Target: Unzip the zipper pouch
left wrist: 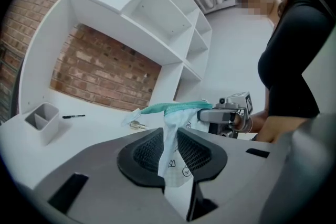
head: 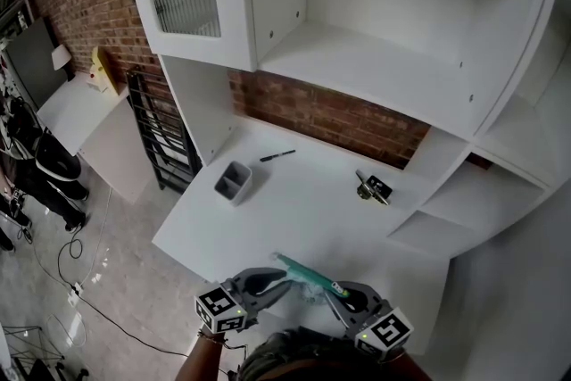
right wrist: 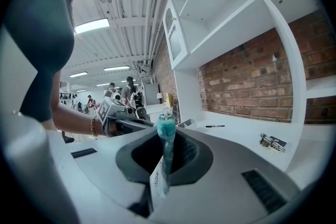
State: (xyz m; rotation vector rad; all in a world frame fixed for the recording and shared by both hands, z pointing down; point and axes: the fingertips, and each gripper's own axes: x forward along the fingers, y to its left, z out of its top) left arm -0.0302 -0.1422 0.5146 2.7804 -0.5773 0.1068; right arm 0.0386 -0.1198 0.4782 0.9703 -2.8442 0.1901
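The zipper pouch (head: 308, 279) hangs stretched above the table's (head: 303, 210) near edge. The left hand-held gripper (left wrist: 169, 148) pinches its clear side as an anchor. The right hand-held gripper (right wrist: 164, 153) clamps the teal zipper end (right wrist: 166, 126), apparently ready to pull.

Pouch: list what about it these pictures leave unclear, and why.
Slider: too small in the head view; in the right gripper view the zipper shows end-on between the right gripper's shut jaws.
How far it is unzipped: no view shows.
Bottom of the pouch: left gripper view, hidden inside the left gripper.
Print: too small to read.
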